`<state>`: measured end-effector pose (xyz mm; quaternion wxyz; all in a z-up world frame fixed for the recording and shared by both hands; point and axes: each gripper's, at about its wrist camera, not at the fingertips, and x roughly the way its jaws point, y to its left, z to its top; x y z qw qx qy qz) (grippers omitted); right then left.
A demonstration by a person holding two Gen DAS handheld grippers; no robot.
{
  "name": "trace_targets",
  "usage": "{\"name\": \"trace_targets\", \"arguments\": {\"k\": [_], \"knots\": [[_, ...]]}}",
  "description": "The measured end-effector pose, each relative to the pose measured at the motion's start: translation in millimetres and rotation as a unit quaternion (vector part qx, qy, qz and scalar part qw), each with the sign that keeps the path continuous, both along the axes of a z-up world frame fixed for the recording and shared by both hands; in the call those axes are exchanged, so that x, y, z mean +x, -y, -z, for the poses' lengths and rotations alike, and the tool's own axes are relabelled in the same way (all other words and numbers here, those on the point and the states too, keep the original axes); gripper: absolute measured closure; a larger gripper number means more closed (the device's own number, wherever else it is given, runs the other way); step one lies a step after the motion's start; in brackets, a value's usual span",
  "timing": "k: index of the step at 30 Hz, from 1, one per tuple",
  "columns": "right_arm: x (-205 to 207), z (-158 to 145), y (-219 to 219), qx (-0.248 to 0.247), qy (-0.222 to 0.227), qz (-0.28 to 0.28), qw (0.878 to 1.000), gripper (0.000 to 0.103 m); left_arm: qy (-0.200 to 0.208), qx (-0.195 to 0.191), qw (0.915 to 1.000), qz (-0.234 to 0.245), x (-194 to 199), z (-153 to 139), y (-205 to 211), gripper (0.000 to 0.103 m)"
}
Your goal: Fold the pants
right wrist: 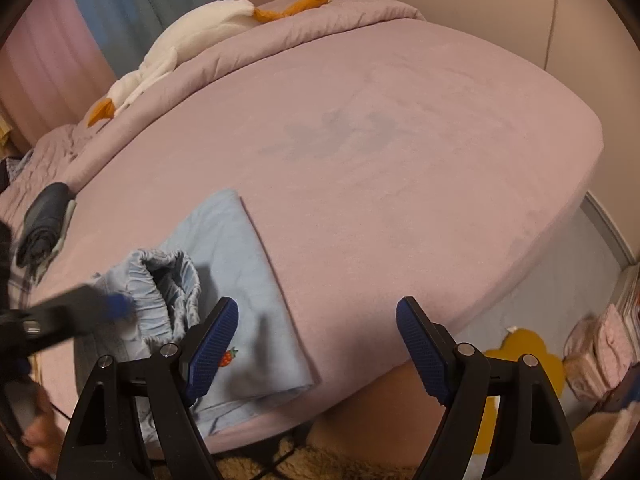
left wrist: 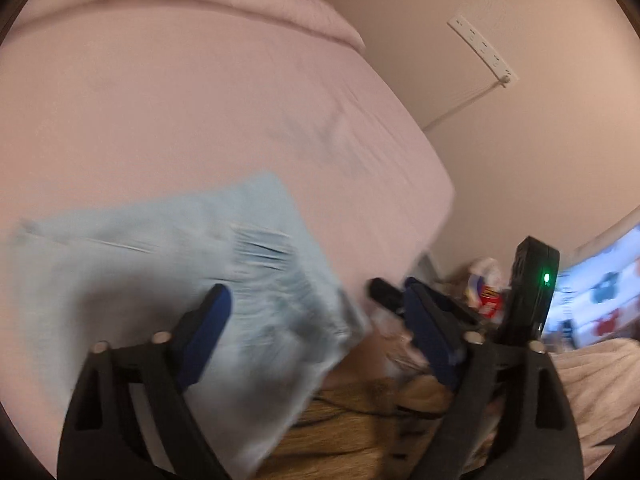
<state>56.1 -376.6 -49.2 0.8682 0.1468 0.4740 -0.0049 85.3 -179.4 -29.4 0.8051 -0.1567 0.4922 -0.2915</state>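
Note:
Light blue pants (right wrist: 244, 272) lie folded near the front edge of the pink bed (right wrist: 380, 152), with a small strawberry patch at the front. The elastic waistband (right wrist: 168, 292) stands bunched up at the left. My left gripper (right wrist: 116, 306) appears blurred beside the waistband, and whether it grips the fabric cannot be told there. In the left wrist view the left gripper (left wrist: 316, 300) is open, above the blurred pants (left wrist: 160, 264) at the bed's corner. My right gripper (right wrist: 318, 312) is open and empty, hovering over the bed's front edge just right of the pants.
A white goose plush (right wrist: 176, 44) lies on the pink duvet at the back. Dark folded clothes (right wrist: 44, 220) sit at the left of the bed. A yellow flower-shaped mat (right wrist: 520, 360) and pink items (right wrist: 600, 352) lie on the floor at the right. A power strip (left wrist: 482, 46) hangs on the wall.

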Motion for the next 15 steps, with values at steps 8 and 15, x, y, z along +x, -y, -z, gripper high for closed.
{"name": "trace_targets", "arguments": {"k": [8,15], "knots": [[22,6,-15,0.077,-0.010,-0.075,0.994,0.011,-0.027,0.094,0.9848,-0.144,-30,25,-104,0.001],[49,40,-34,0.117,-0.067,-0.121,0.983,0.009,-0.101,0.008,0.9817,-0.162,-42,69,-120,0.003]]}}
